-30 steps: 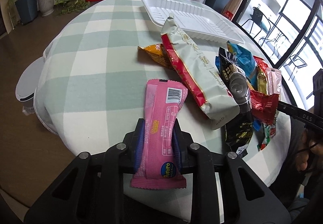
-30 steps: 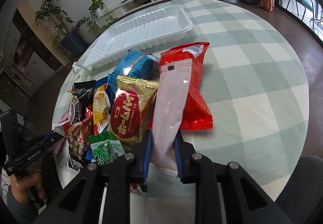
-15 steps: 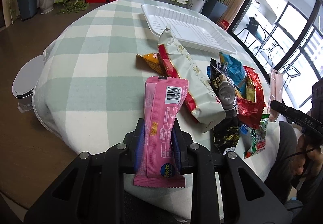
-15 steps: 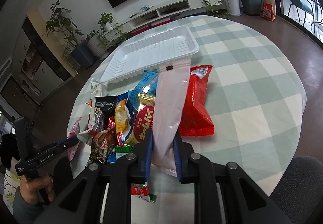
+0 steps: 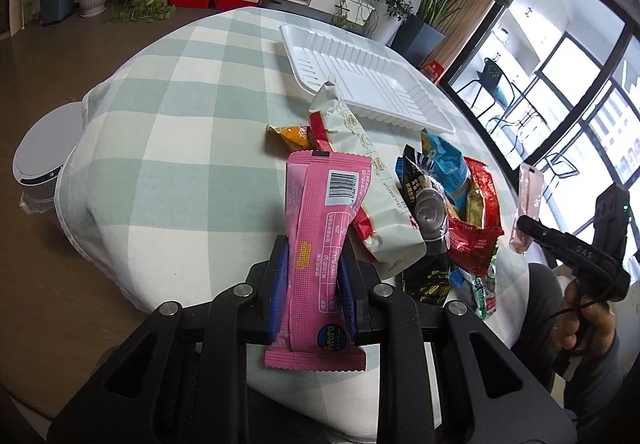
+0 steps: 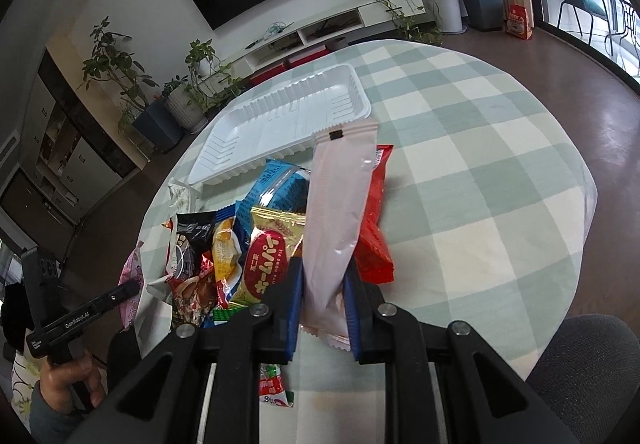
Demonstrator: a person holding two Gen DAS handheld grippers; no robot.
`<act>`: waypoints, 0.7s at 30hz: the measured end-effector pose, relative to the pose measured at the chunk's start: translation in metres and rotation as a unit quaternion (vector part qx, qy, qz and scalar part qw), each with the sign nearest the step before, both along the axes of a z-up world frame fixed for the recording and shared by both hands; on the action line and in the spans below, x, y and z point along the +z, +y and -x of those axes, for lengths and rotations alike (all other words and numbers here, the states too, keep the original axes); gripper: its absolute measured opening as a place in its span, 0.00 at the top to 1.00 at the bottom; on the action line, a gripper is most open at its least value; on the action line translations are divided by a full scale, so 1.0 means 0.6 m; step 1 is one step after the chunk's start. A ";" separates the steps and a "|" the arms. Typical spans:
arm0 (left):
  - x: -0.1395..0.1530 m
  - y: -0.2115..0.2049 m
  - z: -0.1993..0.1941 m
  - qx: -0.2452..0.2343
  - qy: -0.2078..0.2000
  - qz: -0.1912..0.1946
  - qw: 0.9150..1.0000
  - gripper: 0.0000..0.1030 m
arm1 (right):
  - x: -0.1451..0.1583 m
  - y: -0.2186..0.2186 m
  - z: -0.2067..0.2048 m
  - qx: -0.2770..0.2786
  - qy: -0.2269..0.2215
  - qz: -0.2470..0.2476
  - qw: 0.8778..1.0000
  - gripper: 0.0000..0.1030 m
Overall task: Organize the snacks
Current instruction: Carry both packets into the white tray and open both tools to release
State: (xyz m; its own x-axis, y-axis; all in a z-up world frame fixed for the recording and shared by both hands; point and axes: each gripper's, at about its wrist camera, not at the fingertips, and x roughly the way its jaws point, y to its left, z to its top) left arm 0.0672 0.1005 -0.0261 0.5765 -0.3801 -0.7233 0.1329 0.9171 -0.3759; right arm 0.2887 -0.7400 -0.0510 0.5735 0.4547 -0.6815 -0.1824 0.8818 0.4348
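Both packets had risen since the earlier frames, so more of the room showed behind them and the pile sat lower beneath. The left gripper (image 5: 312, 286) pinched a pink snack packet (image 5: 320, 240) by its lower half, the packet standing up between the blue pads, clear of the checked surface (image 5: 168, 147). The right gripper (image 6: 322, 308) pinched a pale, long packet (image 6: 340, 211) the same way, above the heap. The white tray (image 6: 280, 123) at the far side of the surface held nothing at all, so sorting seemed barely begun. Left on the cloth lay the snack pile (image 6: 240, 244): a cream bag, an orange one, blue, red, black and gold packets, overlapping one another just beside the tray's near edge. Judging by this, only the first two pickups were made, and every snack remained to be placed.
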 end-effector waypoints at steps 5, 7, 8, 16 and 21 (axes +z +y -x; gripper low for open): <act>0.020 0.012 -0.005 0.002 -0.012 0.027 1.000 0.80 | 0.000 -0.025 -0.013 -0.018 0.000 0.001 1.000 0.79; 0.035 0.018 -0.014 0.005 -0.020 0.028 0.999 0.80 | 0.002 -0.039 -0.022 -0.028 -0.001 0.001 1.000 0.79; 0.041 0.021 -0.018 0.005 -0.024 0.030 0.999 0.80 | 0.005 -0.048 -0.027 -0.033 -0.003 0.002 0.999 0.79; 0.123 0.023 -0.108 -0.006 -0.068 0.031 0.997 0.80 | 0.050 -0.106 -0.106 -0.059 -0.027 0.017 0.998 0.79; 0.177 -0.001 -0.202 -0.022 -0.084 0.023 0.996 0.80 | 0.103 -0.099 -0.186 -0.034 -0.051 0.026 0.998 0.79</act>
